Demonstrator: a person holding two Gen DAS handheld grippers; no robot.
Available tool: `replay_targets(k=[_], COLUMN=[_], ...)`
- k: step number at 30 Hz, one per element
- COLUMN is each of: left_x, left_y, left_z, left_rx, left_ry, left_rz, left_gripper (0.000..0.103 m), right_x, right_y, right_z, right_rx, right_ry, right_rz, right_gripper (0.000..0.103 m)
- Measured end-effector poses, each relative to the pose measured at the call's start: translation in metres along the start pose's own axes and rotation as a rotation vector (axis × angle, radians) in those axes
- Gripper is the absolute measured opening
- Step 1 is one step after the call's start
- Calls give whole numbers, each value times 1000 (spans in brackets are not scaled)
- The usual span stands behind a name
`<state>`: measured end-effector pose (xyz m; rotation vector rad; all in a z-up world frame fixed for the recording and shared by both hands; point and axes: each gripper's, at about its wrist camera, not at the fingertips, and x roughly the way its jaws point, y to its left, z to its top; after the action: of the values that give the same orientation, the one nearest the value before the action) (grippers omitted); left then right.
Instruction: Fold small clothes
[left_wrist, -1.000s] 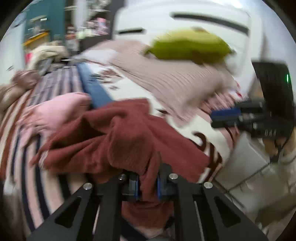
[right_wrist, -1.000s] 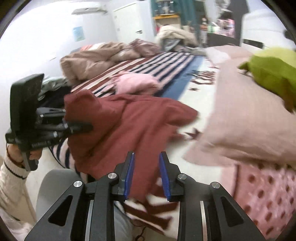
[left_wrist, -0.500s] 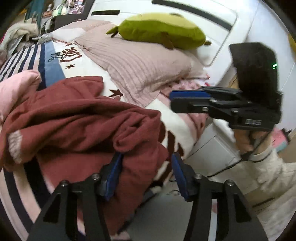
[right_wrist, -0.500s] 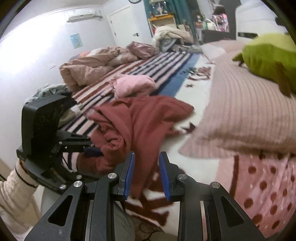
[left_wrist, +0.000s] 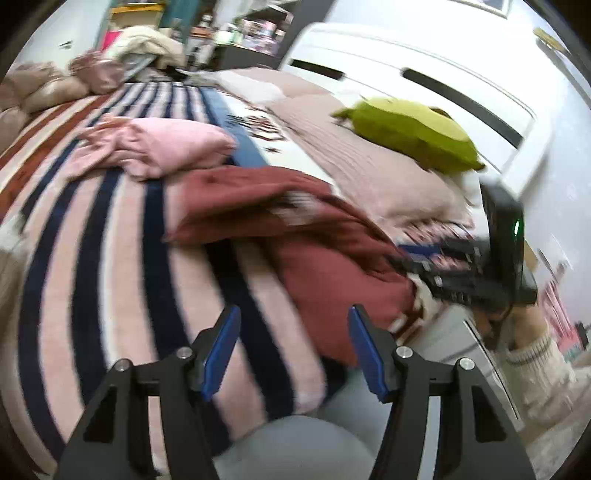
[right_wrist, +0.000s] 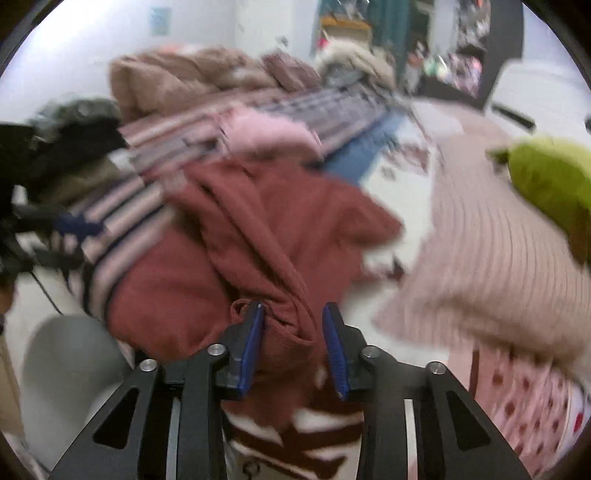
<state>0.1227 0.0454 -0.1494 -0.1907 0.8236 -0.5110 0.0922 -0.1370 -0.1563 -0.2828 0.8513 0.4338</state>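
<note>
A dark red garment (left_wrist: 317, 236) lies crumpled on the striped bed near its front edge; it also shows in the right wrist view (right_wrist: 236, 236). My left gripper (left_wrist: 291, 347) is open and empty, just in front of the garment over the striped blanket. My right gripper (right_wrist: 293, 343) has its jaws around a bunched fold of the red garment with a gap still between them; it also shows at the right of the left wrist view (left_wrist: 436, 266). A pink garment (left_wrist: 162, 144) lies folded farther back on the bed.
A ribbed pink pillow (left_wrist: 369, 162) with a green plush toy (left_wrist: 410, 136) on it lies to the right by the white headboard (left_wrist: 424, 74). Bundled brown bedding (right_wrist: 177, 77) sits at the far end. A grey rounded object (left_wrist: 291, 446) stands below the bed edge.
My left gripper let go of the red garment, opened wide and drew back to the left. My right gripper opened wider and moved onto a fold of the garment.
</note>
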Motion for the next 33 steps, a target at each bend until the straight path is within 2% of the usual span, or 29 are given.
replay_targets(k=[2, 6, 10, 11, 12, 14, 18, 19, 23, 25, 27, 28, 30, 33], left_x=[0, -5, -15, -16, -16, -18, -19, -19, -18, -17, -15, -15, -12, -8], left_y=[11, 31, 46, 50, 55, 62, 74, 76, 82, 83, 84, 85, 85, 82], left_z=[1, 4, 2, 1, 0, -2, -4, -5, -7, -9, -9, -9, -8, -3], left_rx=[-31, -80, -93, -99, -107, -123, -142, -145, -158, -161, -162, -162, -161, -154], left_ry=[-24, -65, -90, -94, -98, -106, -111, -112, -115, -113, -107, -105, -102, -97], left_rz=[25, 25, 48, 55, 59, 60, 53, 50, 38, 38, 36, 34, 31, 21], left_gripper=[56, 56, 57, 57, 57, 57, 57, 57, 58, 58, 58, 58, 58, 58], right_x=[11, 7, -17, -23, -25, -23, 5, 20, 67, 82, 84, 80, 72, 61], right_y=[-7, -9, 0, 7, 12, 32, 85, 99, 117, 120, 111, 100, 78, 35], right_z=[-11, -9, 23, 34, 41, 60, 86, 92, 99, 101, 108, 112, 118, 121], right_rx=[27, 39, 3, -9, -16, -59, -259, -314, -381, -422, -395, -339, -241, -111], right_ry=[54, 74, 13, -12, -28, -51, -25, 4, 90, 88, 65, 56, 35, -7], right_rz=[-21, -13, 1, 15, 25, 54, 56, 23, -83, -149, -167, -143, -109, -146], right_gripper=[26, 26, 28, 38, 52, 58, 61, 63, 66, 61, 29, 27, 15, 13])
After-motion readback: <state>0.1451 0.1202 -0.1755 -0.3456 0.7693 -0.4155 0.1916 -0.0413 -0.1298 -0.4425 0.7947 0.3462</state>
